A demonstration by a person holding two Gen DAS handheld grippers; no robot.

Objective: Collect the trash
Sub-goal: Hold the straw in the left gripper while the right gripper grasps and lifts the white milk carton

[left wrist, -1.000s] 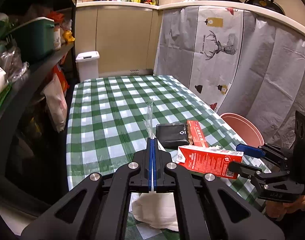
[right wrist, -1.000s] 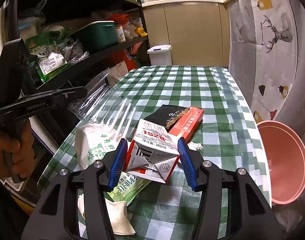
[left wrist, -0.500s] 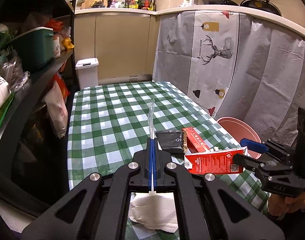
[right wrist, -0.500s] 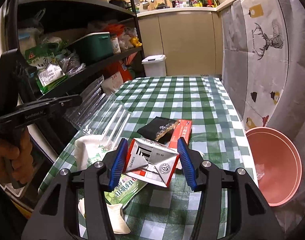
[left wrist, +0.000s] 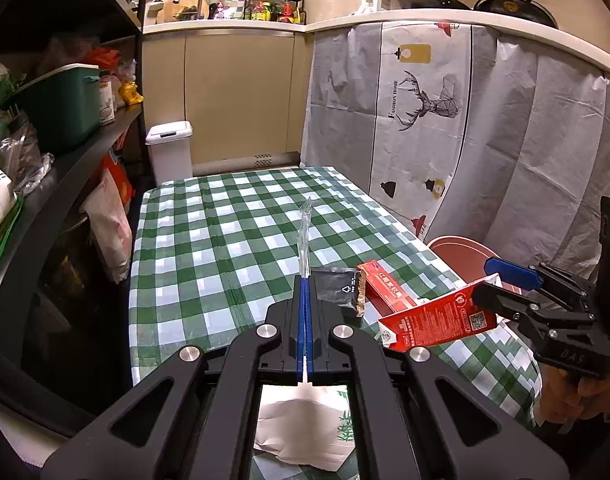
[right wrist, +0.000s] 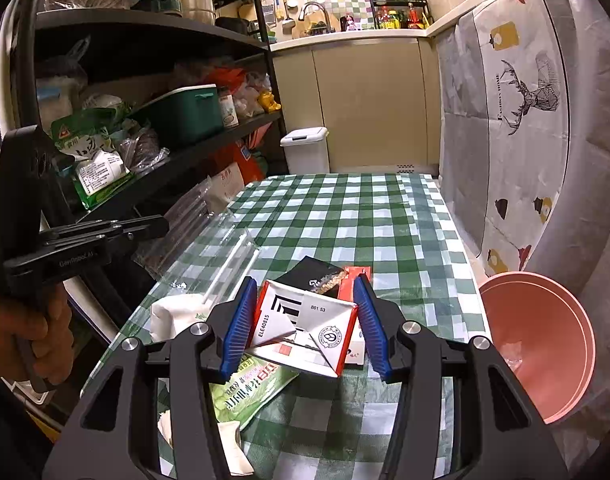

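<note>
My right gripper [right wrist: 305,282] is shut on a red and white milk carton [right wrist: 305,326] and holds it tilted above the green checked table [right wrist: 365,220]. The left wrist view shows that carton [left wrist: 437,320] in the right gripper [left wrist: 485,280] at the right. My left gripper [left wrist: 305,278] is shut on a clear plastic wrapper [left wrist: 305,236] that sticks up from its jaws. The wrapper [right wrist: 209,240] hangs from the left gripper [right wrist: 163,225]. A black packet [left wrist: 337,290] and a red box [left wrist: 385,286] lie on the table. A pink bin [right wrist: 545,344] stands at the table's right.
A white paper bag [left wrist: 301,420] and a green printed wrapper [right wrist: 249,388] lie near the table's front edge. Loaded black shelves [right wrist: 165,168] run along the left. A white lidded bin [left wrist: 171,152] stands past the far end. A deer-print curtain [left wrist: 425,120] hangs on the right.
The right gripper has lifted the milk carton off the table, and the carton now tilts upward. More of the pink bin shows. The left gripper has stayed shut on the wrapper.
</note>
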